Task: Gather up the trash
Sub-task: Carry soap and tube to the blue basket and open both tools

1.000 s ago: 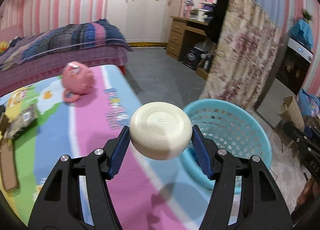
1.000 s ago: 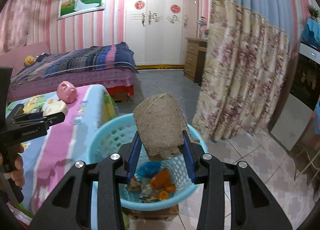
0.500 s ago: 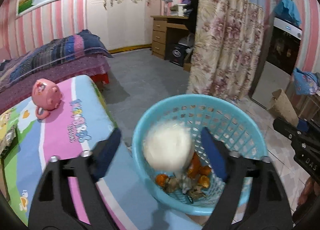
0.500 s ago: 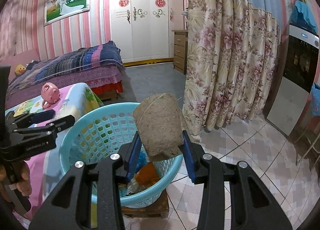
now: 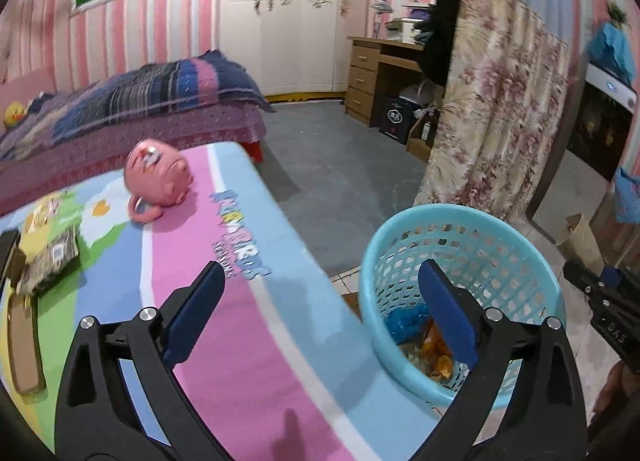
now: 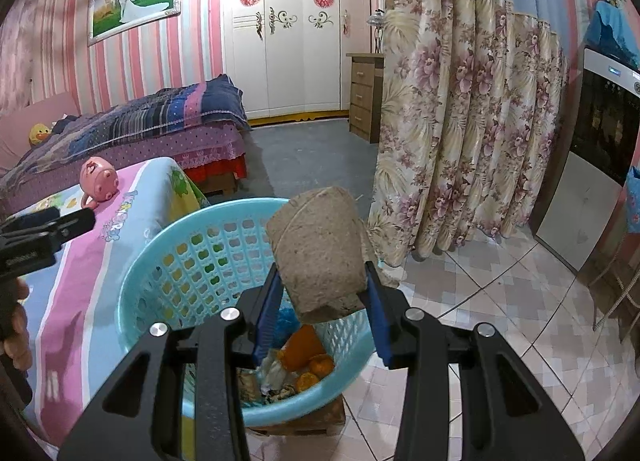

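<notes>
Lettering "DAS" on right tongs (image 5: 608, 293) beside basket (image 5: 400, 245).

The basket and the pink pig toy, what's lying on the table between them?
Nothing: in the left wrist view, only bare printed cloth runs from the pig to the basket.

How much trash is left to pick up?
Some trash already lies in the basket. The left gripper is empty, its jaws opening. The right gripper holds a brown pot over the basket, not yet dropped. A wrapper on the table may be left.
</notes>
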The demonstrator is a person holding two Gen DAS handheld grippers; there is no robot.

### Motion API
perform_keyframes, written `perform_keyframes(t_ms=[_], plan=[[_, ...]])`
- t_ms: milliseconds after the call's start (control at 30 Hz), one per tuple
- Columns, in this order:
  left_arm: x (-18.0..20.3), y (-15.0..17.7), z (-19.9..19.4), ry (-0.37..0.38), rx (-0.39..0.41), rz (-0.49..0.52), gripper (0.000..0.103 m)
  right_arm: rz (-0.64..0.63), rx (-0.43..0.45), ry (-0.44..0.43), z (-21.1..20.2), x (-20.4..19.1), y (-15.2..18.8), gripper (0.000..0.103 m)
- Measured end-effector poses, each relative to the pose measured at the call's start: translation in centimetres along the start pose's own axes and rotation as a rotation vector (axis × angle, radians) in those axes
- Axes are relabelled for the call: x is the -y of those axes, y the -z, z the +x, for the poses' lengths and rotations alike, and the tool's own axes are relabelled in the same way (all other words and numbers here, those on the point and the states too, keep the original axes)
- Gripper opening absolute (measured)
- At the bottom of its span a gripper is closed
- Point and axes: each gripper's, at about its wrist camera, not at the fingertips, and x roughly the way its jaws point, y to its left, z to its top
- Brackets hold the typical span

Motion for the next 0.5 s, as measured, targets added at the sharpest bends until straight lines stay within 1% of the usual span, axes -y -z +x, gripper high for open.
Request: perform_keyframes(t_ms=[100, 133, 200, 267, 333, 433, 500], plan=[[-1.1, -0.1, -0.2, -0.015, -0.001, -0.026, 0.095, -0.007, -0.004, -0.002, 0.7, -0.8, -0.5, 0.042], [-1.4, -0.2, -0.4, -0.017, 0.001, -0.032, 0.095, -0.009, 0.001, 0.006, 0.9, -1.1, -0.8, 0.045], [-1.9, -0.3, -0.7, -0.027, 0.010, -0.035, 0.095, -0.007, 0.010, 0.012, 1.0, -1.6, -1.1, 0.054], [-2.3, -0.3, -1.1, -0.035, 0.019, -0.032, 0.096, -0.007, 0.025, 0.028, 1.0, -2.0, -1.4, 0.082], [-2.8, -0.4, -1.5, -0.042, 0.025, -0.031, 0.096, -0.011, 0.030, 0.041, 1.0, -2.4, -1.5, 0.085], [-3.8, -0.6, -2.0, -0.051, 0.033, -0.039, 0.097, -0.006, 0.031, 0.048, 0.9, -2.9, -1.5, 0.094], [-4.5, -0.7, -2.4, -0.052, 0.035, -0.048, 0.097, -0.007, 0.032, 0.047, 0.6, -3.4, -1.4, 0.095]])
